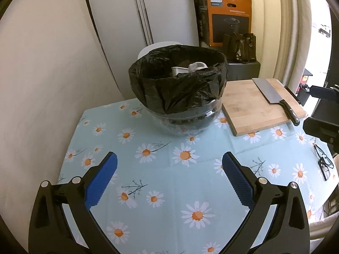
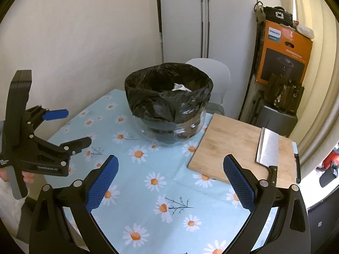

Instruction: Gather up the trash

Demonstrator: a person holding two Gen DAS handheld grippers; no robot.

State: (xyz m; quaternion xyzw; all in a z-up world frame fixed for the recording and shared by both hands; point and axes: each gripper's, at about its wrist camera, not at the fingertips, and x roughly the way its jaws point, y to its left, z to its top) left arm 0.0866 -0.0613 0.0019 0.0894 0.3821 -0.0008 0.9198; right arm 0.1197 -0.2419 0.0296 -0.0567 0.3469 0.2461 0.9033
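A clear bin lined with a black trash bag (image 1: 180,84) stands at the far side of the daisy tablecloth (image 1: 169,180); white crumpled trash (image 1: 190,67) lies inside. It also shows in the right wrist view (image 2: 169,97), with the white trash (image 2: 180,87) inside. My left gripper (image 1: 169,160) is open and empty, above the cloth in front of the bin. It also shows from the side at the left of the right wrist view (image 2: 73,127). My right gripper (image 2: 170,165) is open and empty above the cloth.
A wooden cutting board (image 1: 254,105) with a cleaver (image 1: 273,97) lies right of the bin; both show in the right wrist view, board (image 2: 233,144) and cleaver (image 2: 268,148). Black glasses (image 1: 324,160) lie at the right table edge. An orange box (image 1: 228,19) stands behind.
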